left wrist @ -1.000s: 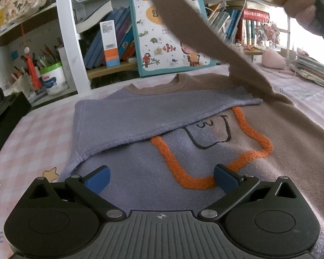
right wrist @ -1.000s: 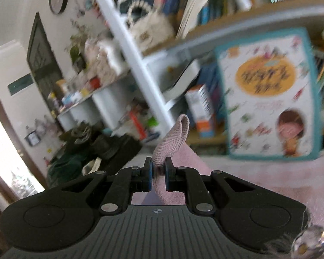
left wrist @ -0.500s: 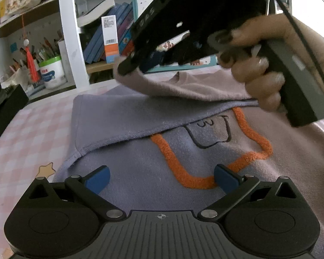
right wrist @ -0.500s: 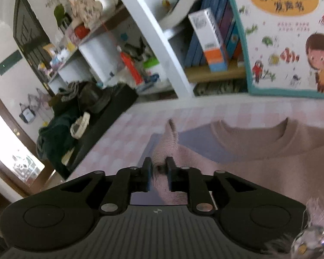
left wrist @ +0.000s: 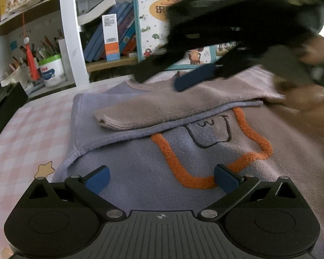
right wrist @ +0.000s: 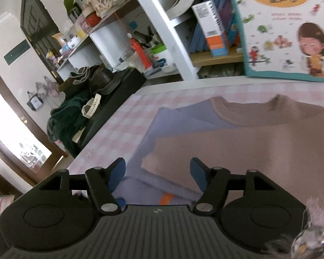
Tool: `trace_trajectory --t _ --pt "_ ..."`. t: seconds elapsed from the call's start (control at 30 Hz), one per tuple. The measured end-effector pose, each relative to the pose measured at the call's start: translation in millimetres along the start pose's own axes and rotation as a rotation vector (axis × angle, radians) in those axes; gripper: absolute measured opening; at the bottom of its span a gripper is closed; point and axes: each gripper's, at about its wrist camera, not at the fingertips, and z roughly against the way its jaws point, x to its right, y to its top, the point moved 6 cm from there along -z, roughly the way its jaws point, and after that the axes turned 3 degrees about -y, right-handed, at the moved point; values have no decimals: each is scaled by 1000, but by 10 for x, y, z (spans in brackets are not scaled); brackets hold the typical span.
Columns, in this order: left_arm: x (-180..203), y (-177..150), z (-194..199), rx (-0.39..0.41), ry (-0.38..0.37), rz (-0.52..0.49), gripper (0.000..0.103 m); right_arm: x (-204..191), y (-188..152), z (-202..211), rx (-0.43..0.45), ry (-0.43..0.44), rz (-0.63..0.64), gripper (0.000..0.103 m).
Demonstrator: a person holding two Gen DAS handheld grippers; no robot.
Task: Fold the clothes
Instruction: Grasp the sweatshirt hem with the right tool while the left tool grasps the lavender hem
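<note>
Sweatshirt (left wrist: pixel 162 155) spread flat on the checked surface (left wrist: pixel 32 125), brown sleeve (left wrist: pixel 166 108) laid across its chest to narrow it; right hand-held gripper (right wrist: pixel 157 170) spread above the sleeve, left hand-held gripper (left wrist: pixel 161 178) spread over the hem, both empty.

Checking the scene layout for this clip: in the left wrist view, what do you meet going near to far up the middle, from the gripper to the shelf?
left gripper → orange looped outline on the sweater → purple folded edge → brown sleeve laid across → right gripper → picture book on the shelf.
</note>
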Motion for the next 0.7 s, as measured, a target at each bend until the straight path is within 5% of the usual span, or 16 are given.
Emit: trace_trajectory --t 0.33,0.6,0.7 --pt "-48 16 29 23 25 -19 103 442 -465 1002 71 -161 -31 65" --pt "-167 -93 368 13 47 -17 103 870 -1075 1678 -3 -308 -131 65" --pt "-282 -164 564 -7 79 22 103 897 -1258 1816 -24 -296 -175 65"
